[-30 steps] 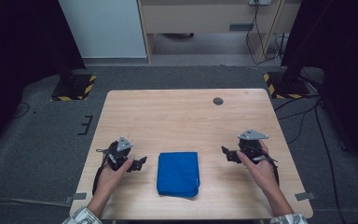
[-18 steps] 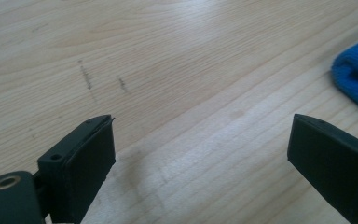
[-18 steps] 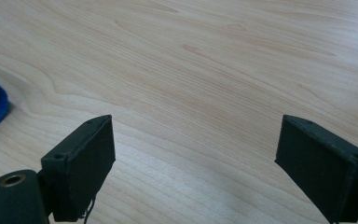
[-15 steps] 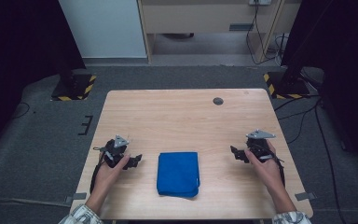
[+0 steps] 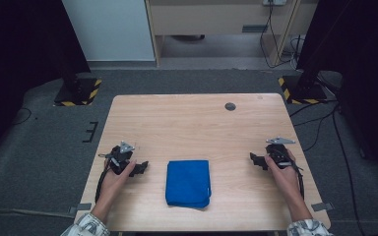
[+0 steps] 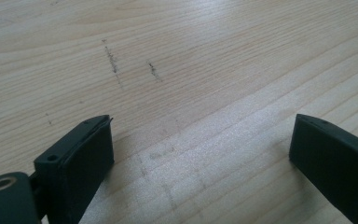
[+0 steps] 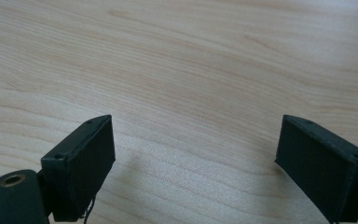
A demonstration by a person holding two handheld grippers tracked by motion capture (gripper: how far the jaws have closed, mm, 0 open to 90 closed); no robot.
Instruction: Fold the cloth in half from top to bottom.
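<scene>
Two claws are flanking a folded blue cloth (image 5: 188,183) on the tabletop (image 5: 187,125).

The left claw (image 5: 140,168) is sitting low over the wood just left of the cloth, its jaws spread wide with bare wood between them. The right claw (image 5: 254,160) is hovering well to the right of the cloth, jaws likewise spread and gripping nothing. The cloth is lying flat near the front edge, midway between both hands, touching neither claw.

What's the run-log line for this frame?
left hand-held gripper: open, empty | right hand-held gripper: open, empty | blue cloth: folded, between them, untouched | table
</scene>
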